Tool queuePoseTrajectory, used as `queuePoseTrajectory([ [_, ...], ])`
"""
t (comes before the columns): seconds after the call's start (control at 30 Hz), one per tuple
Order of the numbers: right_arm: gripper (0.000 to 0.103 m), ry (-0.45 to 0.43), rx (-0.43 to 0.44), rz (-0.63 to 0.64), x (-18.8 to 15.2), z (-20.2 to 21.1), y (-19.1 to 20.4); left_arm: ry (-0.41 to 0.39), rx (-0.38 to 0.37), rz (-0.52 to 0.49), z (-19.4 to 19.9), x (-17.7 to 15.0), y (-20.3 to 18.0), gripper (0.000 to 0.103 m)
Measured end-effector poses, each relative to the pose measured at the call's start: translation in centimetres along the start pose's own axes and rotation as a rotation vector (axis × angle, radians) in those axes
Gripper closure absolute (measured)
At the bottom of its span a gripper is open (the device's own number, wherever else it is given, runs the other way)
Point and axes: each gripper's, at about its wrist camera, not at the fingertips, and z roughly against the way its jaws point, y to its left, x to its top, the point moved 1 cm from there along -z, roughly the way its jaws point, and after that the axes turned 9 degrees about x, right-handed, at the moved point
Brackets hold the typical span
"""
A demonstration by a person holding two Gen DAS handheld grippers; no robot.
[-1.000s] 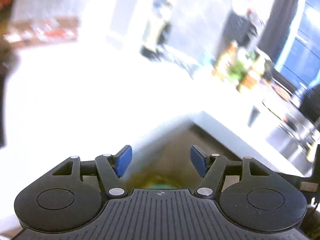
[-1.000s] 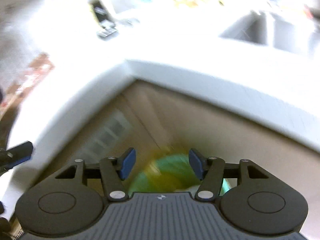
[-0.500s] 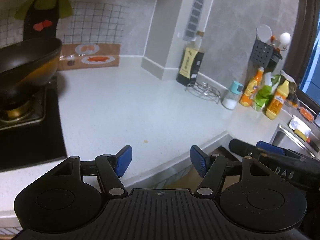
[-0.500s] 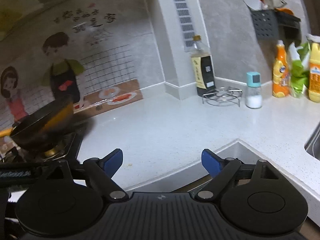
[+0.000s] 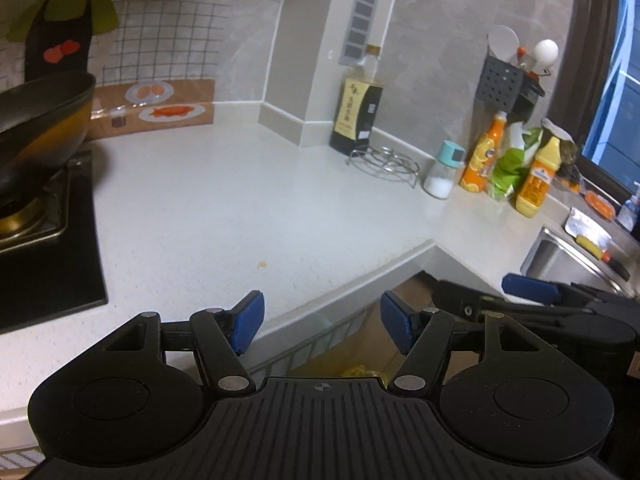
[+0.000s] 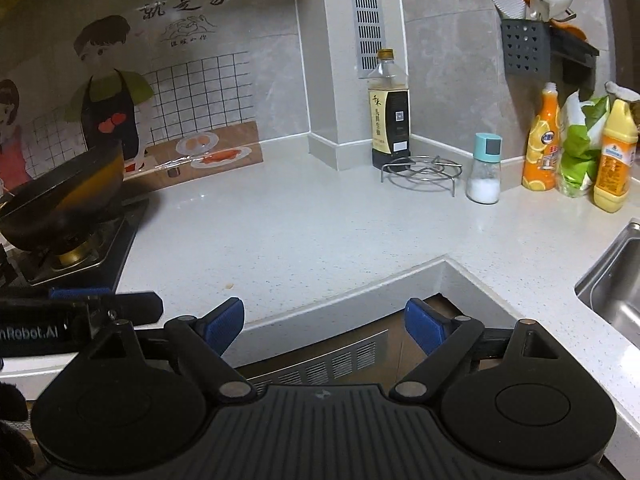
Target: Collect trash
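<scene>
My left gripper [image 5: 320,316] hangs open over the front edge of the white countertop [image 5: 240,208], with nothing between its blue pads. Just to its right is my right gripper [image 5: 496,294], also open and empty [image 6: 324,320]; from it the left gripper [image 6: 104,300] shows at the left edge. A tiny orange crumb [image 5: 262,265] lies on the counter ahead of the left fingers, also seen as a crumb [image 6: 229,286] in the right wrist view. Below the counter's inner corner, a crumpled yellow thing [image 5: 356,372] shows partly behind the left gripper's body.
A dark wok [image 5: 40,120] sits on the black stove [image 5: 48,264] at the left. Along the back wall stand an oil bottle [image 5: 358,112], a wire trivet [image 5: 384,162], a salt shaker [image 5: 442,176] and cleaning bottles [image 5: 536,184]. A steel sink [image 6: 616,288] lies at the right.
Both views swung up from the blurred space under the counter to the countertop. The right jaws spread wider, and the green and yellow thing below them has left its view.
</scene>
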Motion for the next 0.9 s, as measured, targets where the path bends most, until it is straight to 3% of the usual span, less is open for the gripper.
queuePoseTrajectory([
  [0.27,0.015,-0.011,-0.021,0.041,-0.5,1.0,0.7,0.0,0.02,-0.016,0.5,-0.4,-0.1,0.034],
  [0.9,0.015,-0.014,-0.032,0.0,-1.2,1.9,0.0,0.016,0.025,-0.045,0.6,-0.8,-0.5,0.034],
])
